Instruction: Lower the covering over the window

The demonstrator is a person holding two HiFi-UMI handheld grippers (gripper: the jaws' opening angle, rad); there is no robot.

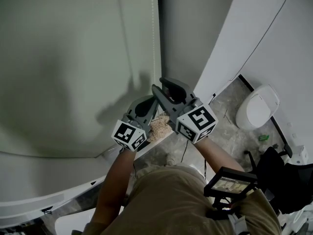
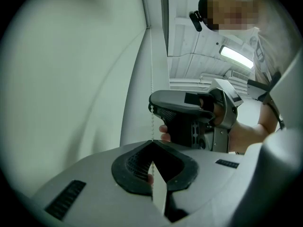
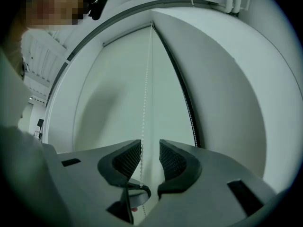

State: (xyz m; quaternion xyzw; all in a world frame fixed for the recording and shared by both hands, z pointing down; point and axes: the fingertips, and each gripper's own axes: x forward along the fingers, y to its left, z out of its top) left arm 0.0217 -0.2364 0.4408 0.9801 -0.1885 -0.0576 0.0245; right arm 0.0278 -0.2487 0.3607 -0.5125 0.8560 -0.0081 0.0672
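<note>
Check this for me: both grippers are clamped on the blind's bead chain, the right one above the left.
Wrong for the right gripper: the right gripper view shows its jaws apart, with the bead chain hanging between the pads, not pinched. The left gripper is shut on the chain, and the right one is above it.

We log the blind (image 1: 63, 58) as smooth, matt, pale cloth. Bead chain (image 3: 144, 93): small pale beads, plastic by look. Left tongs (image 2: 152, 148) and right tongs (image 3: 150, 148): matt grey plastic, with black cross-hatched pads (image 3: 127, 159). Floor (image 1: 230, 131): rough, mottled concrete.
</note>
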